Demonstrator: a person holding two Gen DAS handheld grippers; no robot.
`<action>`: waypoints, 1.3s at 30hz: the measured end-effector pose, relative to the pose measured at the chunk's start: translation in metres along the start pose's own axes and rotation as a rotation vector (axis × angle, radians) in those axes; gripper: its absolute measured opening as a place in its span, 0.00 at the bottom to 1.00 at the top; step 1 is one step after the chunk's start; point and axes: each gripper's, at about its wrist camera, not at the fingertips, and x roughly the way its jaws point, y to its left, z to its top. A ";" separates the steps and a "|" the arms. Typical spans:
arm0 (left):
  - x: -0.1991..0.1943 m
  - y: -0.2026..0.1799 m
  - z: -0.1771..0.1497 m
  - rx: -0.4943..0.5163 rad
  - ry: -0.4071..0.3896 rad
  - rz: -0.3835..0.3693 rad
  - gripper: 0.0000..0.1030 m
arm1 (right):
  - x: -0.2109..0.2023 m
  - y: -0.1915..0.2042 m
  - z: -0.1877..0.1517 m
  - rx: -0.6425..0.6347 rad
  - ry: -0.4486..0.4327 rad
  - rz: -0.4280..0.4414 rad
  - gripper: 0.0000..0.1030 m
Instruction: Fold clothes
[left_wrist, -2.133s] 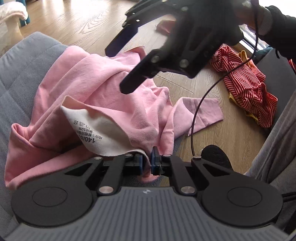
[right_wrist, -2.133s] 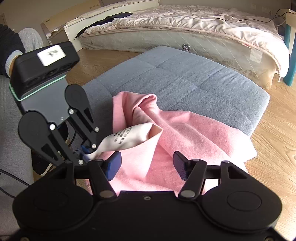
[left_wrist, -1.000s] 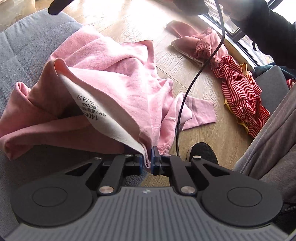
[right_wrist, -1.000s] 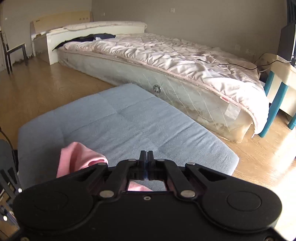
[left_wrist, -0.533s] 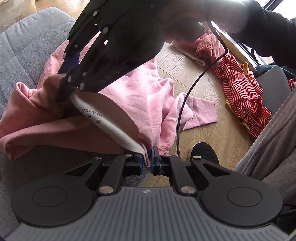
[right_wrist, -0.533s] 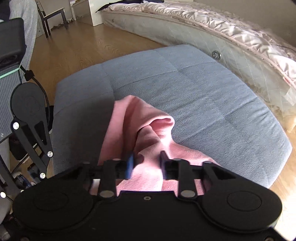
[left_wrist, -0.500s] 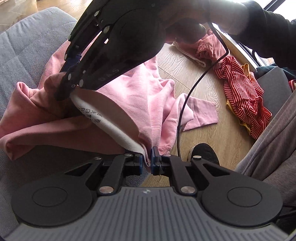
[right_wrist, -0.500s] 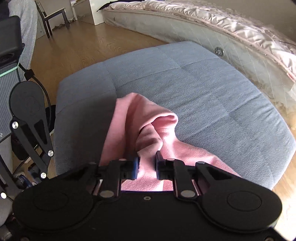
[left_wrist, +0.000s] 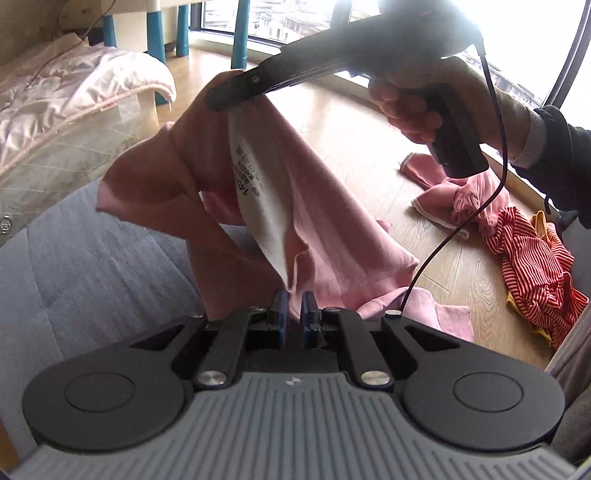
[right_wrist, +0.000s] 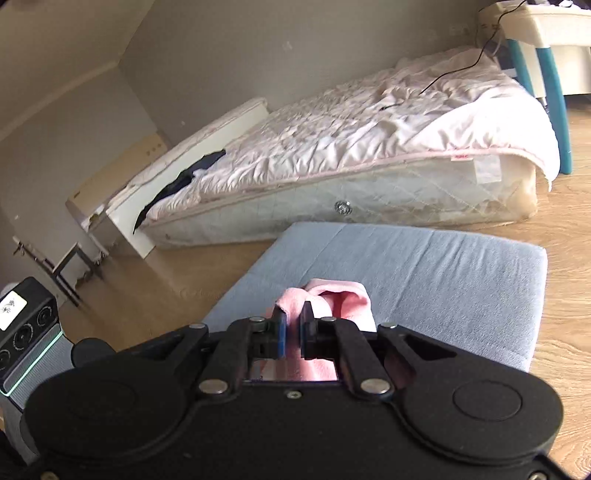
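The pink garment (left_wrist: 314, 229) hung lifted above the grey cushion (left_wrist: 92, 266), stretched between both tools. The left gripper (left_wrist: 291, 317) had its blue pads nearly together, pinching a lower edge of the fabric. The right gripper (right_wrist: 291, 328) likewise clamped a fold of pink cloth between narrow jaws; in the left wrist view it held the raised end, high over the cushion.

Risk: each grip took only a thin margin of cloth. Pulling the two ends apart could likely drag an edge out of the pads, dropping the garment onto the cushion or the floor beyond it. The trailing cable (left_wrist: 443, 236) hung close to the fabric and could snag it.

Not determinable: which part of the garment each gripper held, as folds hid sleeves and hem. The printed label (left_wrist: 245, 173) was unreadable.
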 end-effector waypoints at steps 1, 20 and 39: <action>-0.003 0.004 0.002 -0.001 -0.011 0.017 0.09 | -0.006 -0.001 0.009 -0.007 -0.033 -0.015 0.07; -0.002 0.048 0.000 -0.252 -0.170 0.083 0.47 | -0.026 0.069 0.062 -0.174 -0.178 0.080 0.07; -0.021 0.057 0.012 -0.224 -0.253 0.181 0.05 | -0.027 0.063 0.053 -0.151 -0.186 0.035 0.08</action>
